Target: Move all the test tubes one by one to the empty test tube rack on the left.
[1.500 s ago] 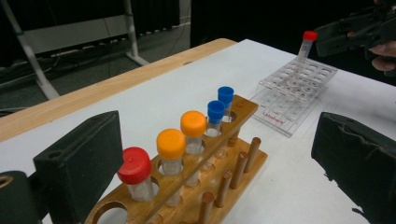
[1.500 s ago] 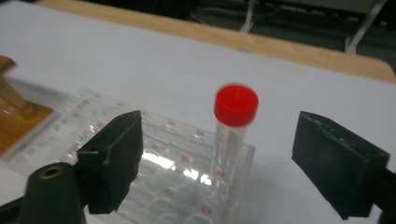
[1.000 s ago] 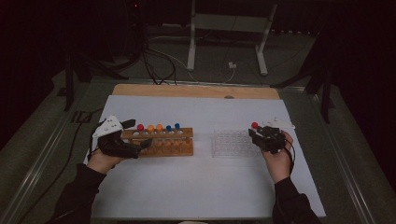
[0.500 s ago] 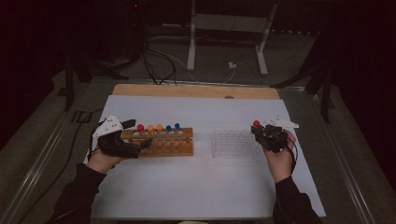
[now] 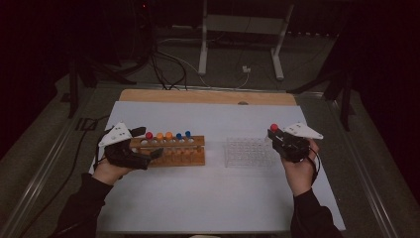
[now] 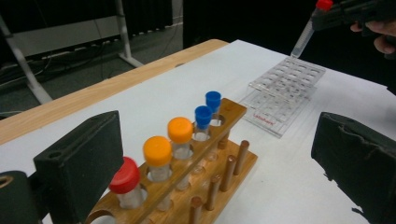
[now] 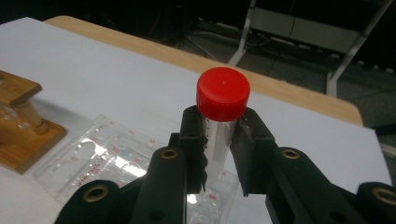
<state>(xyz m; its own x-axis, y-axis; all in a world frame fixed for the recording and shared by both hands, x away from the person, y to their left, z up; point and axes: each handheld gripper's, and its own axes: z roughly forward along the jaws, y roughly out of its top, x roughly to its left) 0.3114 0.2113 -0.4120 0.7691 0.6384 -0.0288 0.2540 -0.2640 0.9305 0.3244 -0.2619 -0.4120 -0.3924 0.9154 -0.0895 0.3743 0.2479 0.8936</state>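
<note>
The right gripper (image 7: 219, 140) has just closed its jaws on the red-capped clear plastic tube (image 7: 221, 121) and lifted it clear above the transparent plastic rack (image 5: 247, 151), so transfer can begin; the left gripper (image 5: 148, 153) gapes wide.

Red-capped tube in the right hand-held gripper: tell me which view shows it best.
The right gripper view: the red-capped tube stands close up between the shut jaws of the right hand-held gripper, cap and clear body sharp. The left gripper view shows it farther off, slanting over the clear tray. In the high view it is a small red dot.
</note>
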